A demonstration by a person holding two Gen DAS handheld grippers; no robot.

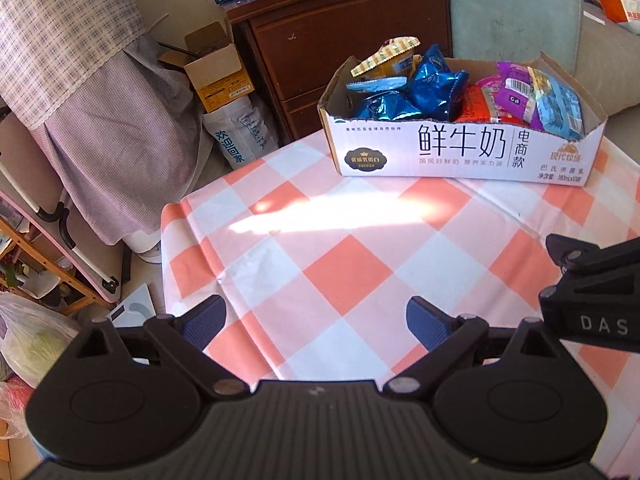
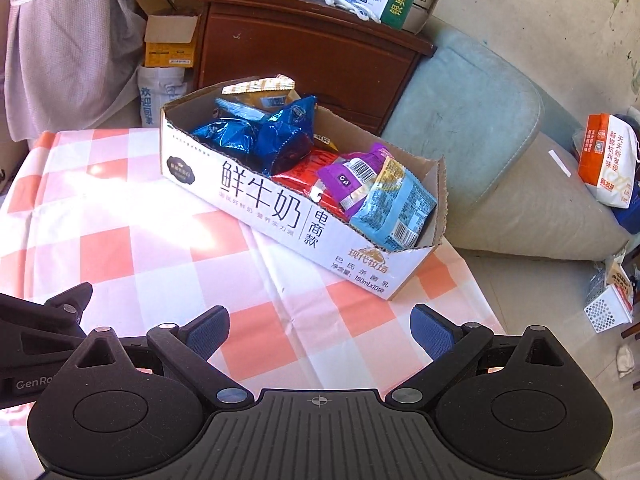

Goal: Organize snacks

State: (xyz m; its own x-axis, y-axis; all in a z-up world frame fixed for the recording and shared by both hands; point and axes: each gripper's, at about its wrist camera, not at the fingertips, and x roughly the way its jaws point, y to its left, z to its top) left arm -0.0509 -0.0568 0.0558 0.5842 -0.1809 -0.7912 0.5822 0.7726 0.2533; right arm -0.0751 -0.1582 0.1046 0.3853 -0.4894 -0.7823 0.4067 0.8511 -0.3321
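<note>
Both tongs, left and right, spread, empty; white basket only in right view.

The left hand-held gripper, jaws wide apart, hovers over the checkered tablecloth near the snack box.

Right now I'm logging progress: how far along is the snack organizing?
Looks finished or nearly so: the snack packets all sit inside the milk carton box, and no loose snacks show on the checkered tablecloth. The left gripper and right gripper are open and empty.
</note>
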